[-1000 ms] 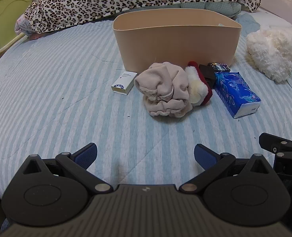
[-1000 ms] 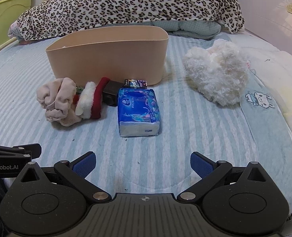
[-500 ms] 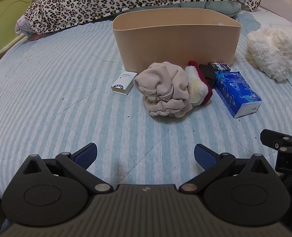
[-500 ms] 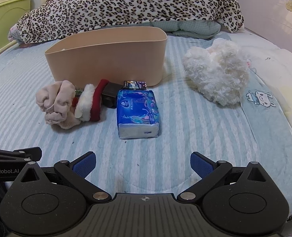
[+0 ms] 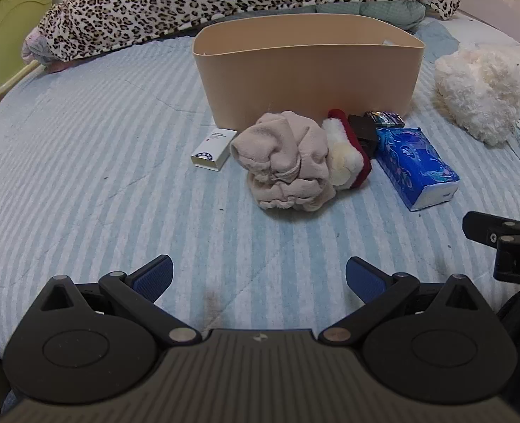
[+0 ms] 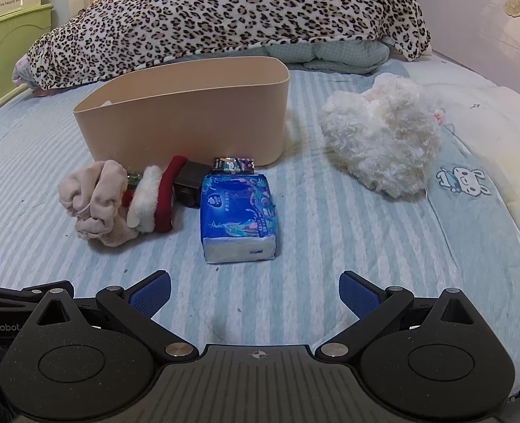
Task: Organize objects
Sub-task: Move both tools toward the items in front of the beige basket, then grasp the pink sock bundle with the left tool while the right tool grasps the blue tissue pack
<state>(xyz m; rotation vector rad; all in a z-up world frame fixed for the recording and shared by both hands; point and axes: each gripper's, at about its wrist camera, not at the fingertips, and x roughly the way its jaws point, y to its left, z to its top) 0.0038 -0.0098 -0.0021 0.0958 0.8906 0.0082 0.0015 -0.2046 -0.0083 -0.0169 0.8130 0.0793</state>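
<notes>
A beige bin [image 5: 305,70] stands on the striped bed; it also shows in the right wrist view [image 6: 189,116]. In front of it lie a small white box [image 5: 213,148], a bundled beige cloth [image 5: 288,165] [image 6: 94,197], a red and white plush item [image 5: 348,155] [image 6: 154,194], a dark box [image 5: 362,130] [image 6: 189,185], a small dark packet [image 5: 383,118] [image 6: 233,164] and a blue tissue pack [image 5: 416,167] [image 6: 239,215]. My left gripper [image 5: 259,276] is open and empty, short of the cloth. My right gripper [image 6: 254,287] is open and empty, short of the tissue pack.
A fluffy white plush [image 5: 478,91] [image 6: 383,141] lies to the right of the bin. A leopard-print blanket [image 6: 224,17] is piled along the back. A green piece of furniture [image 5: 10,28] stands at the far left. The right gripper's body [image 5: 506,246] shows at the left view's right edge.
Both grippers have drifted slightly; the scene shifts a little in each view. Nothing on the bed has moved, and both grippers stay open.
</notes>
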